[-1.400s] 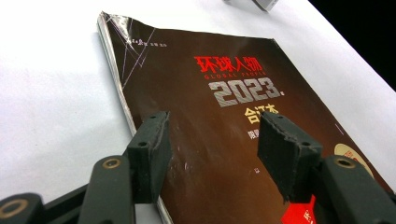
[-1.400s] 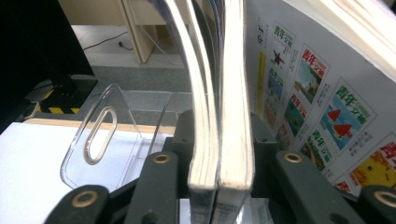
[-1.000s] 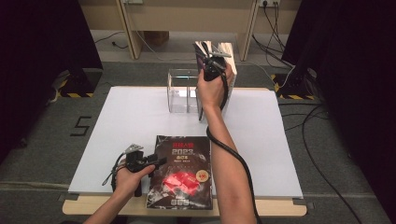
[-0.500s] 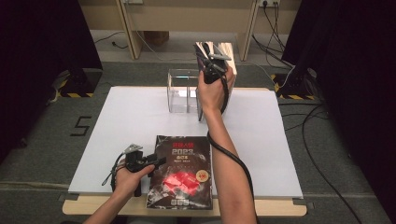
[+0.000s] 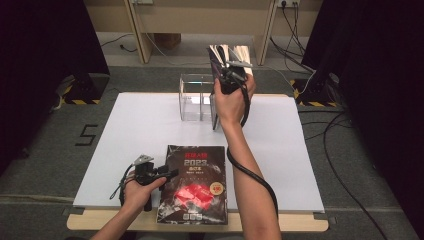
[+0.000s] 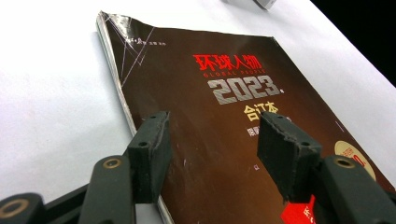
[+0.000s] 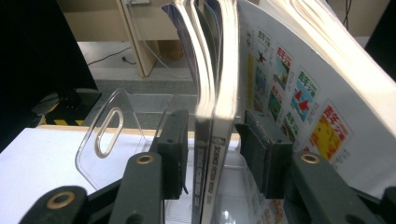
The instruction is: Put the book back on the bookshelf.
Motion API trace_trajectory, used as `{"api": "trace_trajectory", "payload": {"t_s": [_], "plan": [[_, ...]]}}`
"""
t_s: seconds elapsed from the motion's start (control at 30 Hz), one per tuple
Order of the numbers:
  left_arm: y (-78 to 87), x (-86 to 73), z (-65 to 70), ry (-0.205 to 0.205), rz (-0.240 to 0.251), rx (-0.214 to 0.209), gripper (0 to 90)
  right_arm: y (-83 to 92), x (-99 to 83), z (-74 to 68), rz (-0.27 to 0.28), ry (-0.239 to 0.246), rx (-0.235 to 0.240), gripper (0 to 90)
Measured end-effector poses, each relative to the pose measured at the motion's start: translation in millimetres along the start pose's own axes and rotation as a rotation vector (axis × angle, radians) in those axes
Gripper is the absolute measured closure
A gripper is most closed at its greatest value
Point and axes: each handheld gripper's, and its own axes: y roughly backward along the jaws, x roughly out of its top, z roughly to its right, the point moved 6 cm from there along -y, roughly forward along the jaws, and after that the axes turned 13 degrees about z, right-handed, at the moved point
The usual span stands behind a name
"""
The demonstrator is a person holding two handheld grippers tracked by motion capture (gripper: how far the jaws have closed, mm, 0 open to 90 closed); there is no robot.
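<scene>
Magazines (image 7: 217, 93): floppy, slick; you'd pinch the spine, beside the clear rack (image 5: 196, 97).
Right gripper (image 7: 212, 144): just opening, pads clear.
Left gripper (image 6: 212, 149): wide.

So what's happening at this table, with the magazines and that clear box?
A person holds a claw tool in each hand. The right claw is at a clear plastic rack at the far side of the white table, where upright magazines stand. Its jaws have just been opening: the magazines sit between the pads, gaps showing on both sides. The left claw rests open over a dark magazine lying flat near the front edge.
</scene>
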Motion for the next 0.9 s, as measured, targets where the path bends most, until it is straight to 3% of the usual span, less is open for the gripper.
{"api": "trace_trajectory", "payload": {"t_s": [0.9], "plan": [[0.9,0.6,-0.4,-0.005,-0.005,0.011,43.2,30.3,-16.5,11.4,-0.027,-0.027,0.074,59.0]]}}
